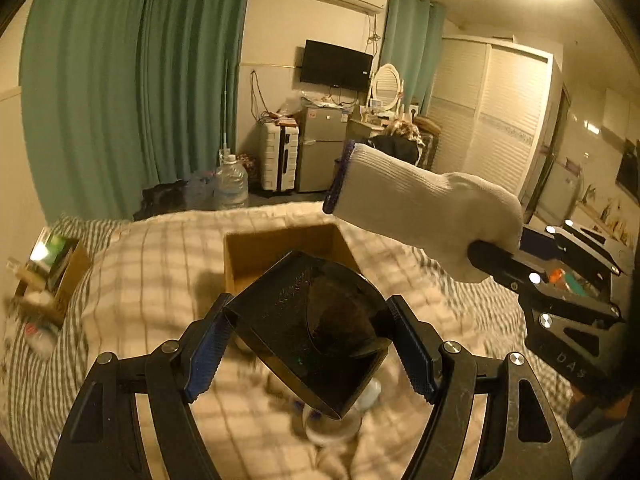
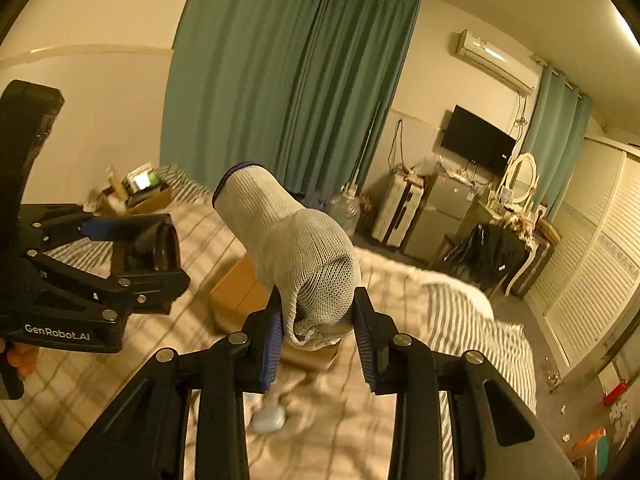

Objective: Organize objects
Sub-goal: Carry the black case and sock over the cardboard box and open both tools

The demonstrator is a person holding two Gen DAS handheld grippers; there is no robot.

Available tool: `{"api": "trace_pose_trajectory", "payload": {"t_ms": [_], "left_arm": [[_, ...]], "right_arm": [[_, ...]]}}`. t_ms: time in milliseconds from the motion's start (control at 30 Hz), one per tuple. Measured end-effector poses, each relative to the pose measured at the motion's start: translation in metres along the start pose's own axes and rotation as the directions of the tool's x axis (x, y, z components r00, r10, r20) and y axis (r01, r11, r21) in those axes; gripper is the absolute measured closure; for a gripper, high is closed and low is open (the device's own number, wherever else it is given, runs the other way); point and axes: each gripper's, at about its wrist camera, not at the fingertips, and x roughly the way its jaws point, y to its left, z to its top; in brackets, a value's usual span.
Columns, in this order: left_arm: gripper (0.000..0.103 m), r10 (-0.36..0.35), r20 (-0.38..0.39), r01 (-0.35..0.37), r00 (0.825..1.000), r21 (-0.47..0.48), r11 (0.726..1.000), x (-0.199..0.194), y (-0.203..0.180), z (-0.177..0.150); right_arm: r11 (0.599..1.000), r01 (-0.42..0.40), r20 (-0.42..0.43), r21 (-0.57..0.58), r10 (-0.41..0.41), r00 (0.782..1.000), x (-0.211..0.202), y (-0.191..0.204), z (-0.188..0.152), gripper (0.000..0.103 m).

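**Two tools aloft over the bed, each carrying one item**

Item one: we are holding the left tool (image 1: 308, 344) with its jaws standing wide, both pads pressing the sides of a dark, glossy black case (image 1: 312, 328). The case is sitting tilted between the pads, its lower corner pointing toward 6 o'clock in the left wrist view. In the right wrist view the same tool (image 2: 136, 240) is showing at 9 o'clock, with the case (image 2: 154, 250) in its jaws.

Item two: we are gripping a white knitted glove (image 2: 304, 256) in the right tool (image 2: 318, 330). The jaws are standing narrow, pinching the glove's bunched end, while its blue-edged cuff is sticking up toward 11 o'clock. From the left wrist view the glove (image 1: 424, 208) is hanging in the air at 2 o'clock, clamped in the right tool (image 1: 496, 260).

Item three: an open cardboard box (image 1: 256, 256) is lying on the bed (image 1: 132, 264), directly beyond the black case at 12 o'clock. The bed's checked cover is looking blurred.

Item four: a second carton (image 1: 52, 276) with mixed contents is sitting on the bed at 9 o'clock in the left wrist view.

Item five: a small pale object (image 2: 269, 420), too blurred to name, is lying on the cover under the right tool.
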Motion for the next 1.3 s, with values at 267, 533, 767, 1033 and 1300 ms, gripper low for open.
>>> {"api": "trace_pose_trajectory", "payload": {"t_ms": [267, 533, 767, 1033, 1300], "left_arm": [[0.025, 0.107, 0.011, -0.107, 0.994, 0.046, 0.993, 0.083, 0.009, 0.066], [0.025, 0.146, -0.055, -0.145, 0.988, 0.007, 0.989, 0.184, 0.046, 0.077], [0.025, 0.149, -0.131, -0.143, 0.980, 0.050, 0.988, 0.254, 0.058, 0.044], [0.024, 0.115, -0.137, -0.113, 0.984, 0.025, 0.993, 0.275, 0.067, 0.027], [0.000, 0.159, -0.085, -0.154, 0.984, 0.061, 0.986, 0.230, 0.057, 0.044]], "right_arm": [[0.999, 0.035, -0.014, 0.010, -0.035, 0.999, 0.078, -0.035, 0.046, 0.072], [0.998, 0.024, -0.132, 0.050, -0.017, 0.991, 0.207, -0.054, 0.042, 0.074], [0.998, -0.023, -0.209, 0.066, 0.036, 0.977, 0.276, -0.047, -0.002, 0.075], [0.988, -0.087, -0.227, 0.126, 0.115, 0.967, 0.302, -0.056, -0.034, 0.072], [0.976, -0.098, -0.123, 0.193, 0.123, 0.985, 0.246, -0.079, -0.009, 0.034]]}}
